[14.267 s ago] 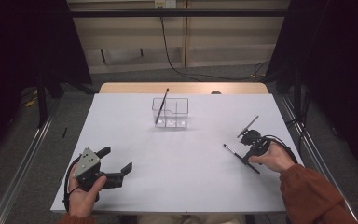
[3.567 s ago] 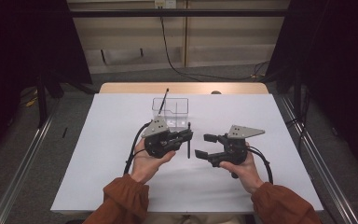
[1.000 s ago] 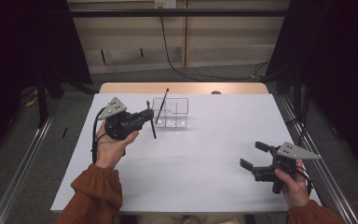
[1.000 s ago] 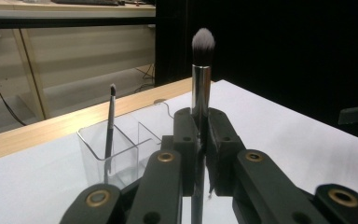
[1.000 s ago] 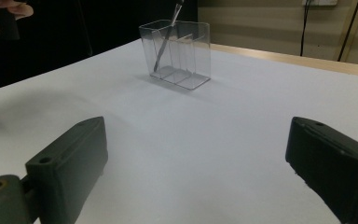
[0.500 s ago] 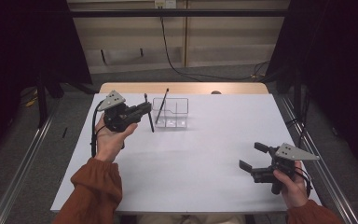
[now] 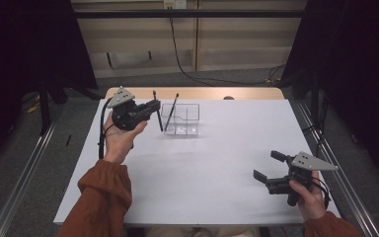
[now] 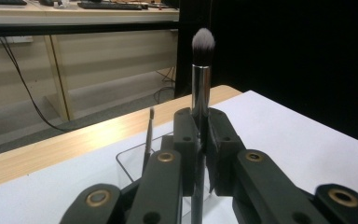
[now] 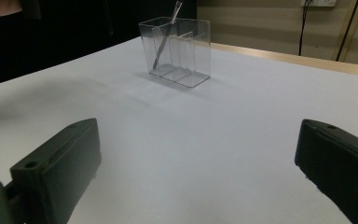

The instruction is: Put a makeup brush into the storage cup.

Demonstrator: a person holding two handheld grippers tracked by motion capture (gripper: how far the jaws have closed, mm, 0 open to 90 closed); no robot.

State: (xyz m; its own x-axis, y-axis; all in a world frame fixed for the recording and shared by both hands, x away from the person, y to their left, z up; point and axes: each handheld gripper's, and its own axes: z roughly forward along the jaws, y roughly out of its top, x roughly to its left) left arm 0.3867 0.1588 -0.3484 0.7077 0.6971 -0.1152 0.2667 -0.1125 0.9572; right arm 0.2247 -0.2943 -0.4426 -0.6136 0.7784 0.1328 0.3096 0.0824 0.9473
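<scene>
High view: the left gripper (image 7: 150,106) has moved from mid-worktop up to 11 o'clock, carrying a makeup brush (image 7: 156,111) beside the clear organizer (image 7: 181,120) — placement looks near. Left gripper view: fingers (image 8: 185,140) pinch the upright brush. Right gripper view: the right gripper's fingers (image 9: 60,158) are spread wide, empty, low at 4 o'clock

Grey floor (image 7: 39,163); pale wall panels (image 7: 237,34) (dark sides).

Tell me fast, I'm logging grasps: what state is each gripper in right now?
Left gripper: shut on the silver-handled makeup brush with a grey tuft.
Right gripper: open, holding nothing.
</scene>
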